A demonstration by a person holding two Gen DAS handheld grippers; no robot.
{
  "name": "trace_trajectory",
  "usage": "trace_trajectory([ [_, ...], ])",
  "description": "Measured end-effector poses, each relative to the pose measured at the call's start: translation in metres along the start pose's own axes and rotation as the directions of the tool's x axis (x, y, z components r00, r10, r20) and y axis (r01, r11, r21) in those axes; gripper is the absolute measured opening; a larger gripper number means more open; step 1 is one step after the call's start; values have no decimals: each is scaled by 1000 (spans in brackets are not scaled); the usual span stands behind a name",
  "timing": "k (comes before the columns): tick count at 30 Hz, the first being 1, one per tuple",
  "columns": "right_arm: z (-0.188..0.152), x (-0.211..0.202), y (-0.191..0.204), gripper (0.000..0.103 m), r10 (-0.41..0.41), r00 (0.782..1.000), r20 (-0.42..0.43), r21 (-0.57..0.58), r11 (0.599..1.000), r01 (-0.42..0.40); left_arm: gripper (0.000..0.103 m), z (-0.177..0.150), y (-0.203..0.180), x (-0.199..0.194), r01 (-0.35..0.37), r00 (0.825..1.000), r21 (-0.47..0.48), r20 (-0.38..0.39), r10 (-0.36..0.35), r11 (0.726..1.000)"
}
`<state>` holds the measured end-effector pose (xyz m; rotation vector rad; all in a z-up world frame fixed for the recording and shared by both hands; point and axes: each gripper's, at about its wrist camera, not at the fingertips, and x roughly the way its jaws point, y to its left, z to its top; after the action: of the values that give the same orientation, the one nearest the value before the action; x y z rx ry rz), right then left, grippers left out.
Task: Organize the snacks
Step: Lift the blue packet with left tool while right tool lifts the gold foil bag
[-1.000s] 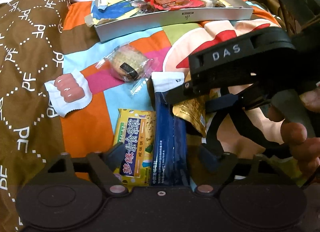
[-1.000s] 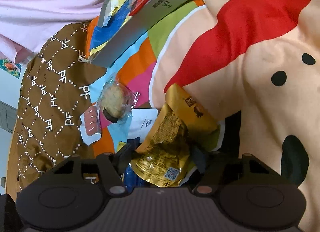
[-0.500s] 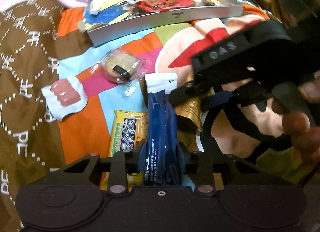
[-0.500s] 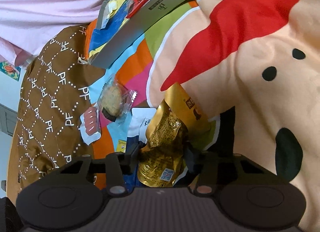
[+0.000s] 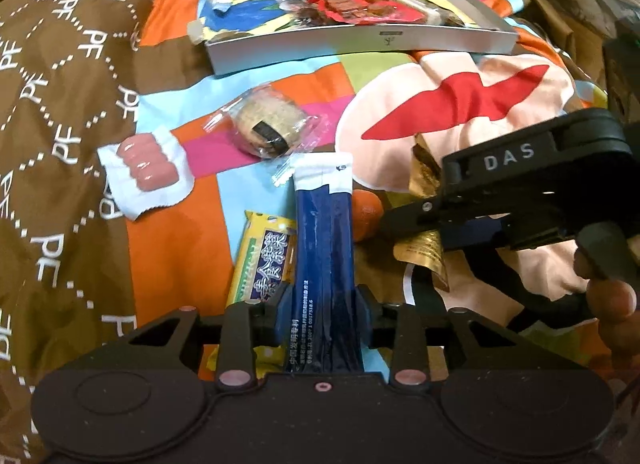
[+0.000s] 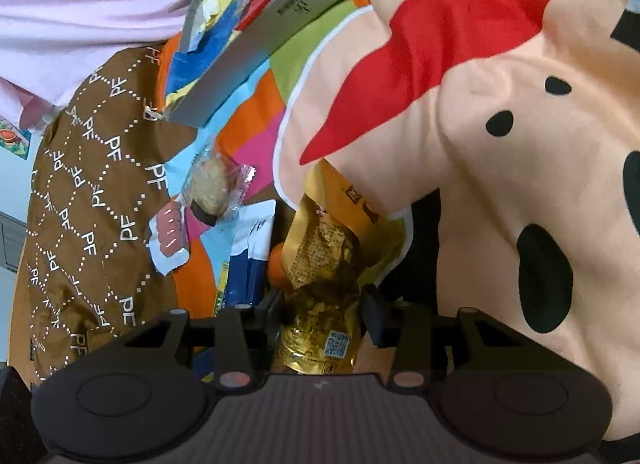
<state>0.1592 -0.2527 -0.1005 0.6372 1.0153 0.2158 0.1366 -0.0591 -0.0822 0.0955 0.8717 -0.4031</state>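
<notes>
My left gripper [image 5: 322, 304] is shut on a long dark blue packet [image 5: 324, 248] with a white end, held over a colourful blanket. My right gripper [image 6: 324, 304] is shut on a crinkled gold snack pouch [image 6: 320, 264]; it shows in the left wrist view [image 5: 424, 220] as a black tool to the right. A grey tray [image 5: 360, 42] with several snacks stands at the far side and also shows in the right wrist view [image 6: 256, 52]. A yellow cracker pack [image 5: 264, 260] lies under the blue packet. A clear-wrapped round cake [image 5: 270, 124] and a sausage pack [image 5: 148, 168] lie to the left.
A small orange fruit [image 5: 366, 214] lies between the blue packet and the gold pouch. The blanket [image 5: 60, 144] is brown with white letters on the left and has a cartoon print [image 6: 500, 144] on the right. Pink cloth [image 6: 80, 4] lies beyond the tray.
Both grippers closed, the left on the blue packet and the right on the gold pouch. Both have lifted slightly and the orange fruit now shows between them.
</notes>
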Motion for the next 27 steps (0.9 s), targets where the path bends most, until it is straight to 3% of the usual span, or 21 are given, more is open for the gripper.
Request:
trace_trajectory([
  [7, -1, 6, 3, 56, -18, 1000, -3, -24, 1000, 18, 41, 3, -4, 4, -7, 1000, 33, 15, 6, 999],
  [8, -1, 7, 3, 55, -18, 1000, -3, -21, 1000, 18, 35, 3, -4, 4, -11, 1000, 34, 16, 11, 999],
  [11, -1, 6, 1, 46, -25, 1000, 3, -14, 1000, 25, 32, 3, -2, 3, -11, 1000, 11, 12, 11, 1000],
  [19, -6, 0, 1, 39, -26, 999, 35, -12, 1000, 27, 28, 4, 8, -8, 58, 998, -153, 4, -58, 987],
  [25, -16, -17, 11, 37, -65, 993, 103, -100, 992, 75, 27, 5, 6, -19, 73, 997, -174, 51, -65, 982],
  [27, -16, -23, 15, 37, -61, 990, 126, -123, 989, 77, 27, 4, 3, -20, 42, 999, -157, 39, -37, 987],
])
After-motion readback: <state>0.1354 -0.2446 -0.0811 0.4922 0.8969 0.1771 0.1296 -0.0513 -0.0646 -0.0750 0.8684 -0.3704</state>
